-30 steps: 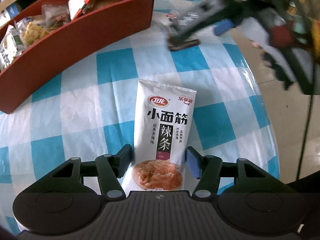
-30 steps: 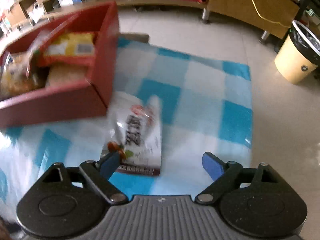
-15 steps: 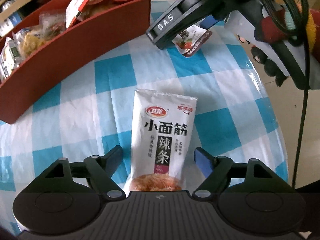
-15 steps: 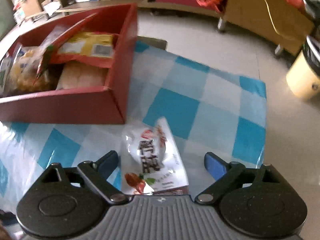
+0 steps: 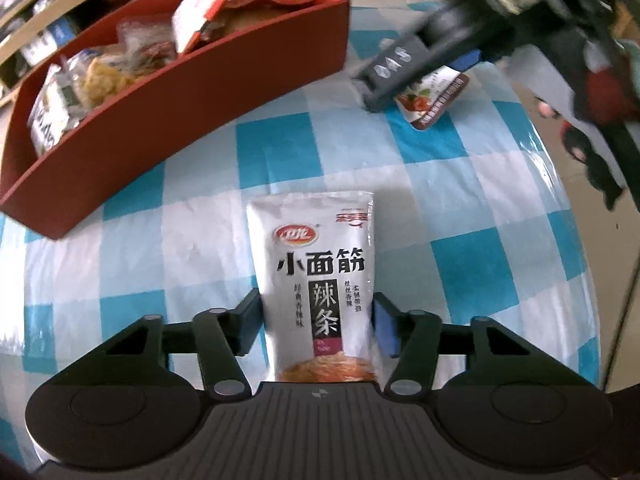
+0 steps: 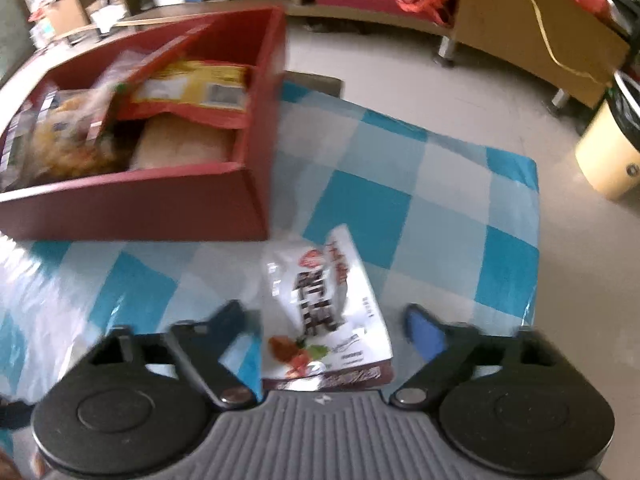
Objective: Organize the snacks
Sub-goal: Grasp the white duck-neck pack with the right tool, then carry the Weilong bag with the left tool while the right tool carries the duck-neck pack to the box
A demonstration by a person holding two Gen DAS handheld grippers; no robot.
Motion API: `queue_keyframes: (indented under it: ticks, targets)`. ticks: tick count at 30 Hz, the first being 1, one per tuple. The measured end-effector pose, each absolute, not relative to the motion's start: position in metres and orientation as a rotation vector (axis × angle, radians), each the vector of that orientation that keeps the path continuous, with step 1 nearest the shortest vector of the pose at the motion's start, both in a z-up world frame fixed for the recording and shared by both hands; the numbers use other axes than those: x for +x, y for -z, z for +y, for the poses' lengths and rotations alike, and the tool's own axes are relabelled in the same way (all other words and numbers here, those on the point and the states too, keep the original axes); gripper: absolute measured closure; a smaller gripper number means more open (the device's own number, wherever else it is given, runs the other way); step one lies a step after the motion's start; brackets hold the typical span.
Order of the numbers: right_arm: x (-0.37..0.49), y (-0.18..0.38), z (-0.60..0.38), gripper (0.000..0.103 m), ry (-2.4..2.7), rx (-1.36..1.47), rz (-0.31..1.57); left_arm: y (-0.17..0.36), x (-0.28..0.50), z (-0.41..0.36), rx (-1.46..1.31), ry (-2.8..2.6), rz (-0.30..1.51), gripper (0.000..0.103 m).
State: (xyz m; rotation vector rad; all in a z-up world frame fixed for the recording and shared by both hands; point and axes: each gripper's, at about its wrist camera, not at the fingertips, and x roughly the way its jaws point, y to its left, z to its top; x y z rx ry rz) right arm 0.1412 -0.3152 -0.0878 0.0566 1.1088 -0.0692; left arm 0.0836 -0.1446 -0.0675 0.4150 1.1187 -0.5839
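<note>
A white snack bag with black Chinese lettering (image 5: 320, 280) lies on the blue-and-white checked tablecloth (image 5: 460, 208). My left gripper (image 5: 318, 324) has closed on its lower part, both pads touching its sides. A smaller white snack packet (image 6: 320, 304) lies between the fingers of my right gripper (image 6: 332, 320), which is open with a gap on each side. The right gripper (image 5: 404, 68) and its packet (image 5: 432, 96) also show, blurred, in the left wrist view. A red box (image 5: 208, 84) holding several snack bags stands at the left; it also shows in the right wrist view (image 6: 160, 200).
The table edge runs along the right side (image 5: 576, 216), with bare floor beyond. A cream waste bin (image 6: 612, 152) stands on the floor at the far right. Wooden shelves and a cabinet (image 6: 520, 20) line the back of the room.
My left gripper's fingers have closed in onto the sides of the big white bag. My right gripper has moved in around the small packet, nearer the red box, staying open.
</note>
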Motion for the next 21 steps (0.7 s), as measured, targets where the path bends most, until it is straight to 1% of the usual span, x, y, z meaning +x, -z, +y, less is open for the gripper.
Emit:
queue_keyframes:
  ticks: [2,5,10,16,17,18,21]
  targets:
    - [0.133,0.084,-0.308,0.044,0.049,0.038,1.103,0.067,0.082,-0.142,0.405,0.571,1.126,0.042]
    - [0.125,0.083,-0.301,0.045,0.051,0.013,1.108,0.065,0.079,-0.138,0.376,0.554,1.138,0.044]
    - [0.111,0.078,-0.306,0.046,0.057,0.06,1.108,0.066,0.075,-0.131,0.336,0.555,1.161,0.047]
    - [0.088,0.056,-0.313,0.046,0.069,0.138,1.054,0.059,0.074,-0.126,0.304,0.564,1.153,0.05]
    - [0.086,0.052,-0.313,0.048,0.064,0.147,1.043,0.057,0.074,-0.125,0.298,0.564,1.149,0.05]
    - [0.083,0.048,-0.311,0.055,0.058,0.154,1.031,0.055,0.074,-0.124,0.294,0.566,1.144,0.05]
    - [0.08,0.048,-0.307,0.056,0.042,0.167,1.045,0.053,0.072,-0.122,0.295,0.569,1.139,0.05]
